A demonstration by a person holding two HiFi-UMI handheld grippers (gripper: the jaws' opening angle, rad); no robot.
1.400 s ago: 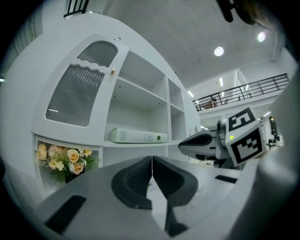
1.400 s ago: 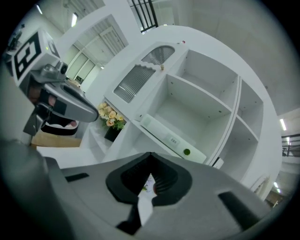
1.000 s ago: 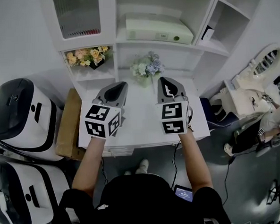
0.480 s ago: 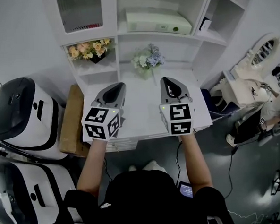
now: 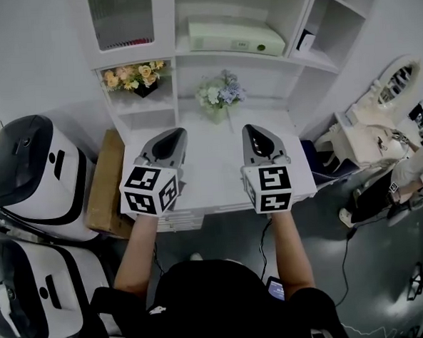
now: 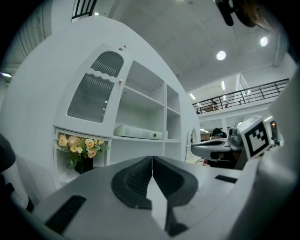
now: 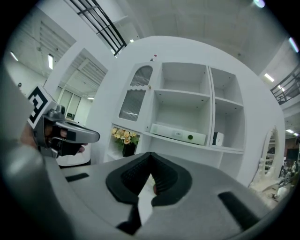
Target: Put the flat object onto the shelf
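Note:
The flat object, a white slab-shaped box (image 5: 235, 36) with a dark round button, lies on the middle shelf of the white shelf unit (image 5: 176, 60). It also shows in the left gripper view (image 6: 138, 132) and the right gripper view (image 7: 180, 134). My left gripper (image 5: 172, 135) and right gripper (image 5: 254, 130) hover side by side over the white table (image 5: 211, 165), pointing level at the shelves, well short of the box. The left gripper (image 6: 152, 159) has its jaws together with nothing in them. So does the right gripper (image 7: 150, 157).
Yellow flowers (image 5: 134, 78) fill the lower left cubby. A blue-white bouquet (image 5: 220, 94) stands at the table's back. A small dark item (image 5: 305, 41) sits on the right shelf. White machines (image 5: 26, 176) and a cardboard box (image 5: 105, 182) stand left; a person (image 5: 405, 181) is at right.
Both grippers have drawn back a little toward the table's near edge, and the right one has rolled slightly. Their jaws stay together.

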